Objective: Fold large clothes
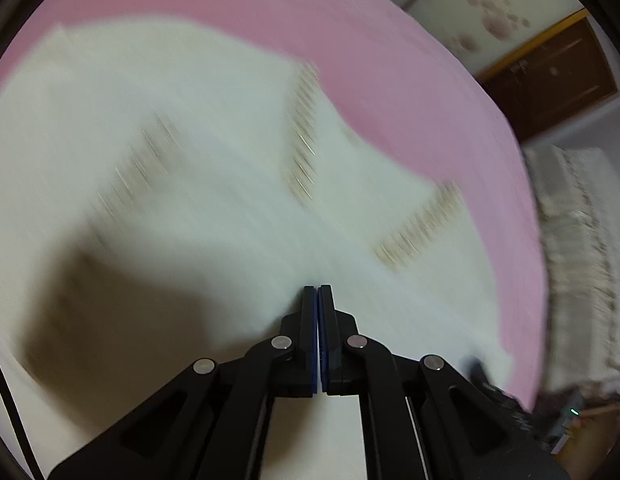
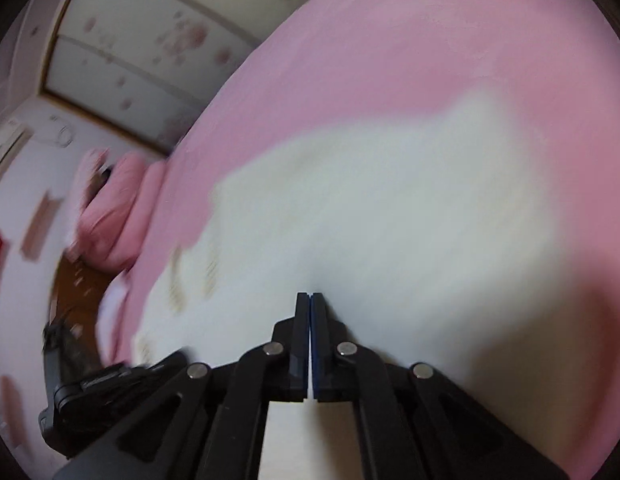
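Observation:
A large white garment point(image 1: 213, 152) with tan striped cuffs lies spread on a pink bed sheet point(image 1: 269, 4). Both views are blurred by motion. My left gripper point(image 1: 318, 289) is shut, with white cloth pinched between its pads at the garment's near edge. My right gripper point(image 2: 311, 295) is also shut on the white garment point(image 2: 390, 208), which stretches away from its fingertips over the pink sheet point(image 2: 430, 40). The other gripper shows at the lower left of the right wrist view point(image 2: 81, 384).
Pink pillows point(image 2: 109, 208) lie at the bed's far left. A floral sliding wardrobe point(image 2: 149, 40) stands behind the bed. A brown cabinet point(image 1: 558, 76) and a pale striped fabric point(image 1: 582, 256) are to the right of the bed.

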The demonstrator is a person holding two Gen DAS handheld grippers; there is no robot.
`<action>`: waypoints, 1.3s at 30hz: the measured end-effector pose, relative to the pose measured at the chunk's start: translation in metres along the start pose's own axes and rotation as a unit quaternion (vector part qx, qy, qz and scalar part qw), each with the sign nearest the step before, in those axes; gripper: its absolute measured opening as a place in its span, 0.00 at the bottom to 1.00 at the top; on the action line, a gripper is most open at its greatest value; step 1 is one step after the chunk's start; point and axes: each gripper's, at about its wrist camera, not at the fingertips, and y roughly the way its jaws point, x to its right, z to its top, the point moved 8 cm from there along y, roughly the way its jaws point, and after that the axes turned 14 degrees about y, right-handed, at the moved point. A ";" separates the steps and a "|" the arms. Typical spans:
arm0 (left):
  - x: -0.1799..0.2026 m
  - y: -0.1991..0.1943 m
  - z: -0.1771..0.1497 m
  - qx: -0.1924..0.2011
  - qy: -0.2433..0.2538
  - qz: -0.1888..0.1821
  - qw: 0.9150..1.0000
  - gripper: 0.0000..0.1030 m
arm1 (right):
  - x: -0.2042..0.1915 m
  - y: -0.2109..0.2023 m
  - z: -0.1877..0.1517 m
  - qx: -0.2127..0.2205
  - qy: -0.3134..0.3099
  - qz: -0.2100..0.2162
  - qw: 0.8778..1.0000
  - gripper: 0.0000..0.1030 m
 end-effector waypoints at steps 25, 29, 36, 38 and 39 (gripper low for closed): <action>-0.028 -0.005 -0.003 -0.023 0.033 0.068 0.997 0.01 | 0.055 -0.048 0.011 0.036 0.040 -0.069 0.996 0.00; -0.045 -0.023 0.006 -0.022 0.040 0.093 0.995 0.01 | 0.064 -0.079 0.020 0.093 0.055 -0.149 0.983 0.00; 0.047 -0.034 -0.062 -0.055 0.108 -0.065 0.990 0.03 | -0.019 -0.056 -0.071 -0.019 -0.017 0.026 0.999 0.00; 0.069 -0.020 -0.081 -0.088 0.101 -0.080 0.988 0.03 | -0.033 -0.031 -0.111 -0.082 -0.035 0.039 0.995 0.00; 0.071 -0.012 -0.094 -0.112 0.095 -0.077 0.986 0.03 | -0.037 -0.022 -0.124 -0.101 -0.045 0.029 0.993 0.00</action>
